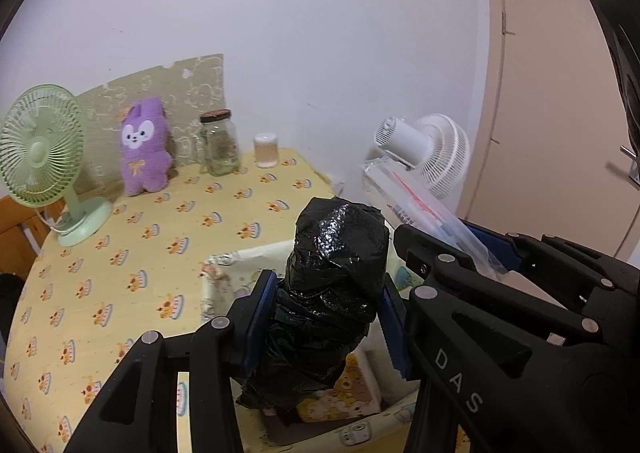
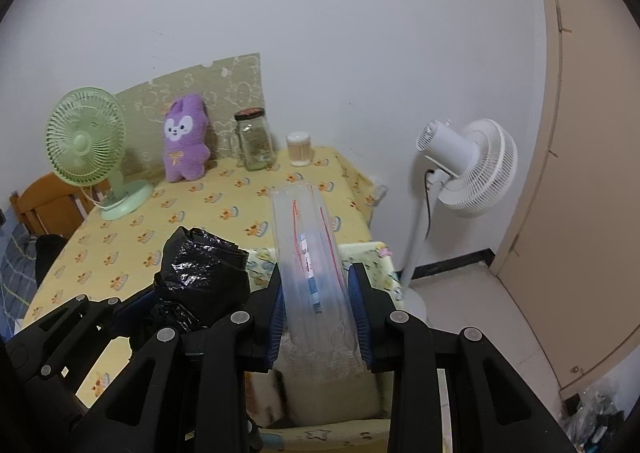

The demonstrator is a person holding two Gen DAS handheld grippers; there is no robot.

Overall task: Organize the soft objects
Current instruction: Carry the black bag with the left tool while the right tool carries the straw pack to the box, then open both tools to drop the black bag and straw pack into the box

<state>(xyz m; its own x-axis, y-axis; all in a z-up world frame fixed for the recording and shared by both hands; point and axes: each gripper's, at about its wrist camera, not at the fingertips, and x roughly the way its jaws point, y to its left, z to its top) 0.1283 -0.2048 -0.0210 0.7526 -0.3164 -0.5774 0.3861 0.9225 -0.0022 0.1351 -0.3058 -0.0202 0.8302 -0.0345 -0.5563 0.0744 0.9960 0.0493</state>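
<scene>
A crumpled black plastic bag bundle [image 1: 336, 277] stands upright between the blue pads of my left gripper [image 1: 326, 293], which is shut on it. My right gripper [image 2: 316, 285] is shut on a clear pack of zip bags [image 2: 312, 253] that has red lines and sticks out forward. Both loads hang side by side over a cartoon-print fabric box [image 1: 224, 257] at the table's near right corner. The black bundle [image 2: 204, 273] shows to the left in the right wrist view. A purple plush bunny [image 1: 144, 149] leans on the back wall.
On the yellow tablecloth [image 1: 140, 253] stand a green desk fan [image 1: 40, 149], a glass jar [image 1: 218, 145] and a small swab pot [image 1: 265, 149]. A white floor fan [image 2: 468, 169] stands right of the table and a wooden chair [image 2: 44, 201] at its left. A bear-print item [image 1: 348, 389] lies in the box.
</scene>
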